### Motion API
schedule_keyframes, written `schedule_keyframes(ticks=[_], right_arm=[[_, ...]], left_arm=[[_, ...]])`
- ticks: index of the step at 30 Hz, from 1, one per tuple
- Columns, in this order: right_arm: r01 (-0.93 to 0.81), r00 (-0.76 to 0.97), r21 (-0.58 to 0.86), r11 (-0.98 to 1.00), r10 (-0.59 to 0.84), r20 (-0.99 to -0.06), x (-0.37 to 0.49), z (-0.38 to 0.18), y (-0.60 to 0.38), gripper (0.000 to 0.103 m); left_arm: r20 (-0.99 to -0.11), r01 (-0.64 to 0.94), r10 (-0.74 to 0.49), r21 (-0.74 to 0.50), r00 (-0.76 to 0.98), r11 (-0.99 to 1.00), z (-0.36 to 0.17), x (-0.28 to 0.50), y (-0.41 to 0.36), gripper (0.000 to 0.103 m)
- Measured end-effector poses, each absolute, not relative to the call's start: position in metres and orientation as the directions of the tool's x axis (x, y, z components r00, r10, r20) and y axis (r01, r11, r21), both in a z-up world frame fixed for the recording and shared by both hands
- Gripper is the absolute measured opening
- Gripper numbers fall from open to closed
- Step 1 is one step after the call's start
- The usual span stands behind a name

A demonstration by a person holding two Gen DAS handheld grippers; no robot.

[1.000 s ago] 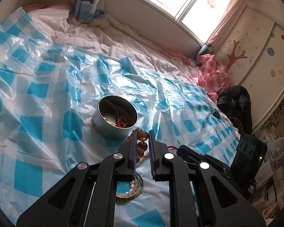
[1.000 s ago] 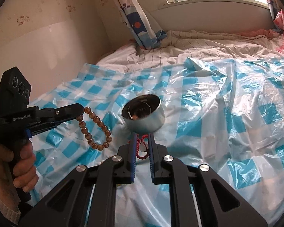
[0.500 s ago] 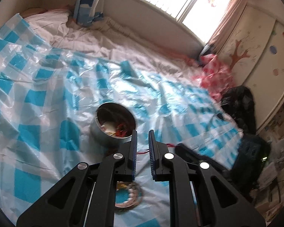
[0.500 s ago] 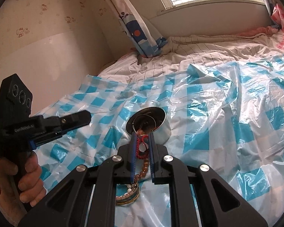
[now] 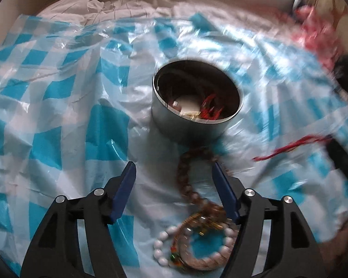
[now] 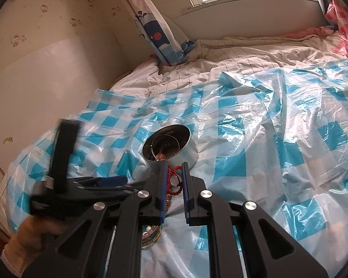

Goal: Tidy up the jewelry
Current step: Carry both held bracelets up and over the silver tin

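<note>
A round metal tin (image 5: 185,125) with jewelry inside stands on the blue-checked plastic sheet; it also shows in the right wrist view (image 6: 185,153). My left gripper (image 5: 174,169) is open and empty, just above a brown bead bracelet (image 5: 185,180) lying in front of the tin. A white bead bracelet (image 5: 160,252) and gold chains lie nearer. My right gripper (image 6: 174,169) is shut on a red bead bracelet (image 6: 174,185), held near the tin's front.
The plastic sheet (image 6: 278,127) covers a bed with a striped quilt (image 6: 243,53). A wall (image 6: 34,69) runs along the left, a curtain (image 6: 155,23) hangs at the back. Pink cloth (image 5: 313,30) lies at the far right.
My left gripper has opened and dropped lower over the bed; the brown bead bracelet it held a second ago now lies on the sheet. My right gripper keeps the red bracelet.
</note>
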State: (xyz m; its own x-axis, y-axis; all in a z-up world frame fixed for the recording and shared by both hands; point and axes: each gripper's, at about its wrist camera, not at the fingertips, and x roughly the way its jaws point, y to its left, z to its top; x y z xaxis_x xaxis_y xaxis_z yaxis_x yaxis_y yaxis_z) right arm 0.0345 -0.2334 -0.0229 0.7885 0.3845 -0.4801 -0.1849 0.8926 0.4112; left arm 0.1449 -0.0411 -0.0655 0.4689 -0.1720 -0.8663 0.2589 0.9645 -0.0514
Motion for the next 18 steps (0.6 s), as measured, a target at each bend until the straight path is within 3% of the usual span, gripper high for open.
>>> schedule_keyframes(ticks=[1, 2, 3, 5, 9, 12, 18], right_arm=[[-0.182, 0.789, 0.412, 0.893, 0.383, -0.481, 0.035, -0.023, -0.234, 0.013], [-0.18, 0.788, 0.414, 0.892, 0.382, -0.482, 0.035, -0.023, -0.235, 0.013], [-0.178, 0.788, 0.416, 0.892, 0.382, -0.483, 0.035, -0.023, -0.236, 0.013], [-0.172, 0.788, 0.421, 0.891, 0.381, -0.483, 0.036, -0.023, -0.236, 0.013], [-0.172, 0.793, 0.42, 0.891, 0.378, -0.478, 0.035, -0.022, -0.237, 0.013], [-0.176, 0.802, 0.42, 0.89, 0.378, -0.463, 0.033, -0.02, -0.237, 0.013], [-0.192, 0.815, 0.404, 0.894, 0.375, -0.442, 0.028, -0.015, -0.233, 0.013]], left_arm=[[-0.873, 0.263, -0.157, -0.035, 0.461, 0.964, -0.07, 0.146, -0.044, 0.064], [-0.884, 0.27, -0.139, -0.014, 0.447, 0.963, -0.077, 0.147, -0.047, 0.054], [-0.888, 0.276, -0.129, -0.002, 0.441, 0.961, -0.079, 0.147, -0.048, 0.036], [-0.893, 0.27, -0.129, -0.008, 0.431, 0.963, -0.076, 0.146, -0.044, 0.01], [-0.842, 0.244, -0.319, -0.231, 0.434, 0.942, -0.047, 0.141, -0.02, 0.01], [-0.745, 0.282, -0.471, -0.379, 0.472, 0.881, -0.017, 0.131, -0.005, 0.01], [-0.612, 0.327, -0.623, -0.533, 0.488, 0.78, 0.003, 0.129, 0.008, 0.01]])
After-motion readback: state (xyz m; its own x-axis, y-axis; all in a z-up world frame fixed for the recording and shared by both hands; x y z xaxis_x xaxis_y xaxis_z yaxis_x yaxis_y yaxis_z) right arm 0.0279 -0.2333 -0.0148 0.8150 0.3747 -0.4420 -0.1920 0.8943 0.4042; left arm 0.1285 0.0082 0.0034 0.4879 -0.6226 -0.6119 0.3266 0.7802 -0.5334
